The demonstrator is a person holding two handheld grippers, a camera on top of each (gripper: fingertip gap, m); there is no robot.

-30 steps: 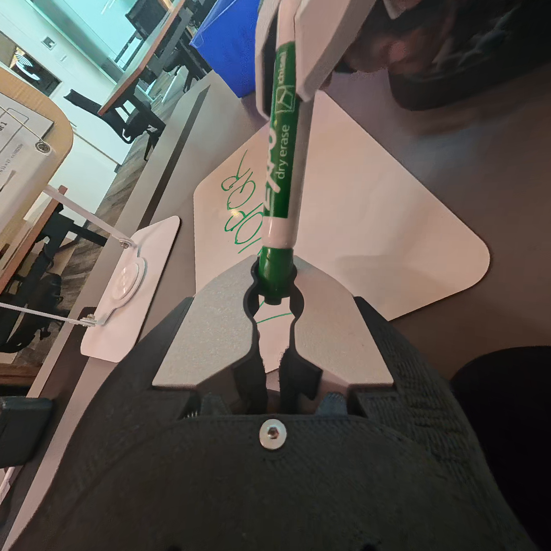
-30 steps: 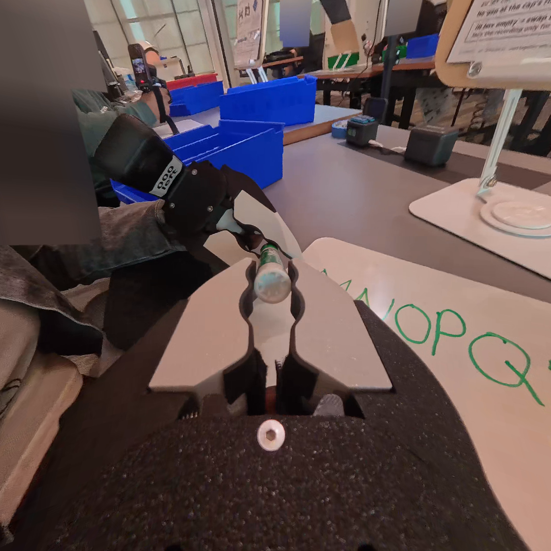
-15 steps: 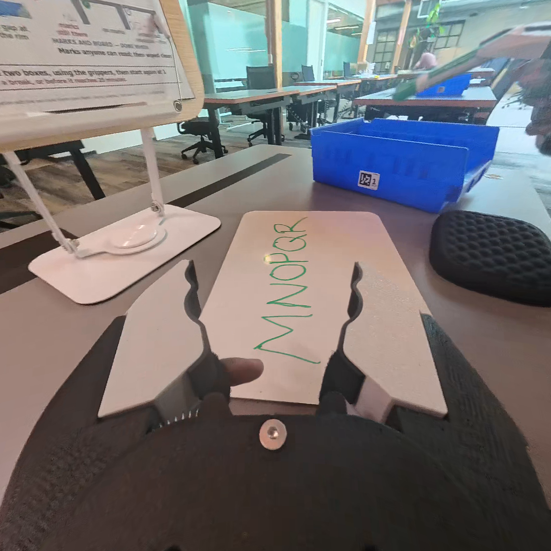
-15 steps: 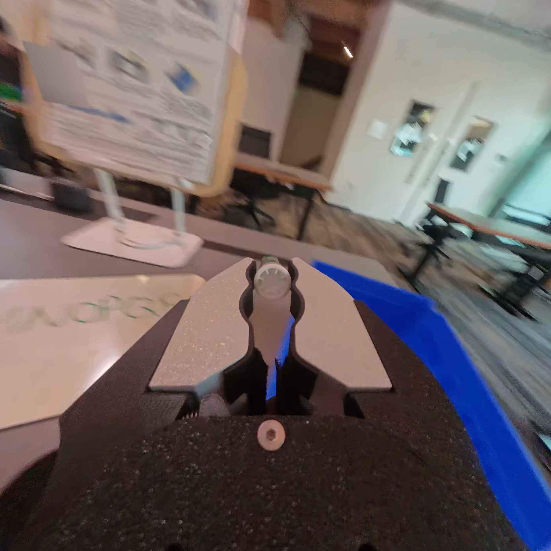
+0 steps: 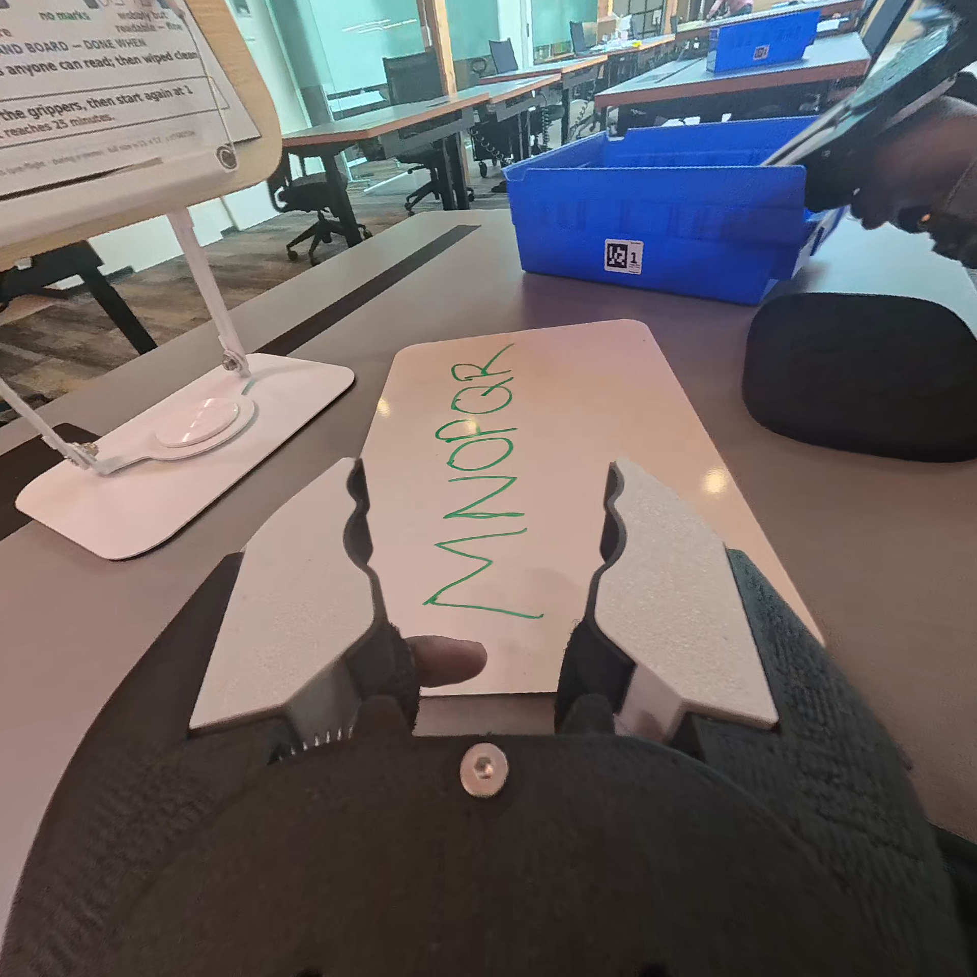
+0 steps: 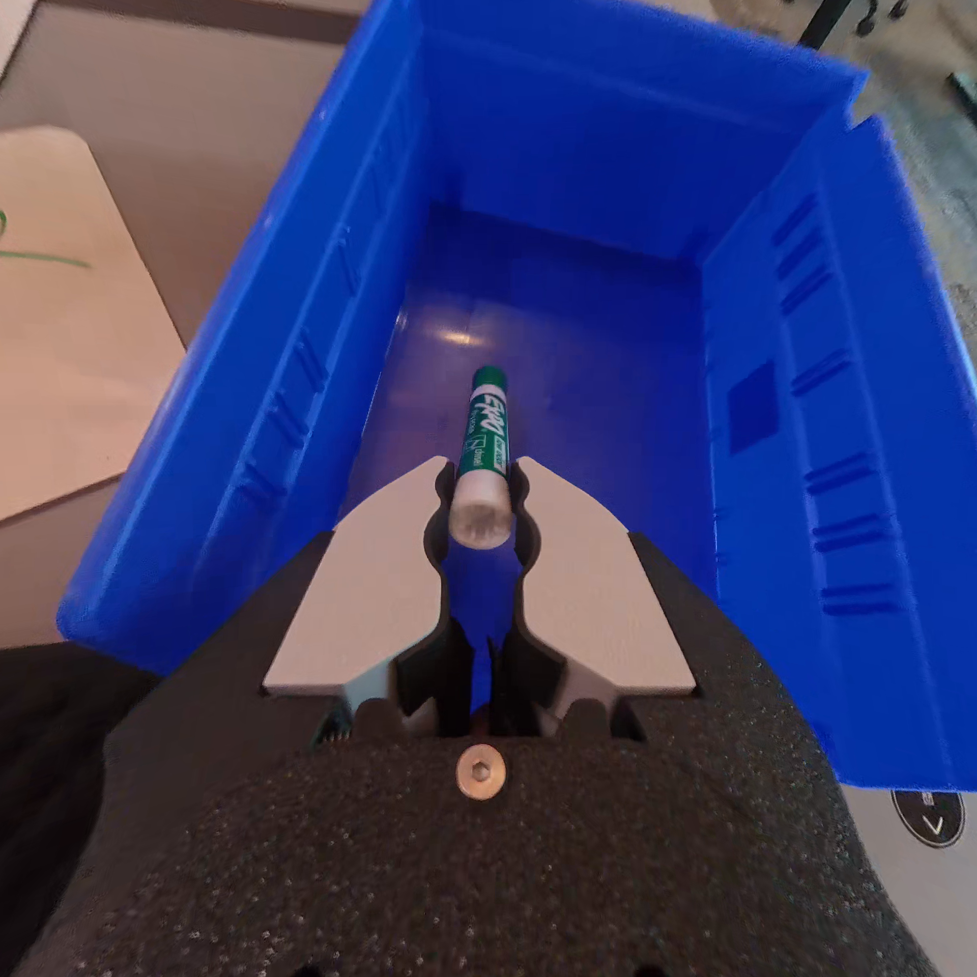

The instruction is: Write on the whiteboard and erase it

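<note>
Right gripper point(image 6: 482, 476) fingers clamp capped green marker point(image 6: 485, 439), nose-down over blue bin point(image 6: 560, 137). Left gripper point(image 5: 484, 507) fingers wide, empty, above whiteboard point(image 5: 597, 423); black eraser point(image 5: 856, 375) at 2 o'clock. Advice: lower marker near bin floor, then release.

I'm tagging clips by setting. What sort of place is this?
Most likely an open-plan office or lab workspace. Rows of long desks with rolling office chairs stretch back behind glass partitions, and the grey table carries a blue storage bin and a small whiteboard.
</note>
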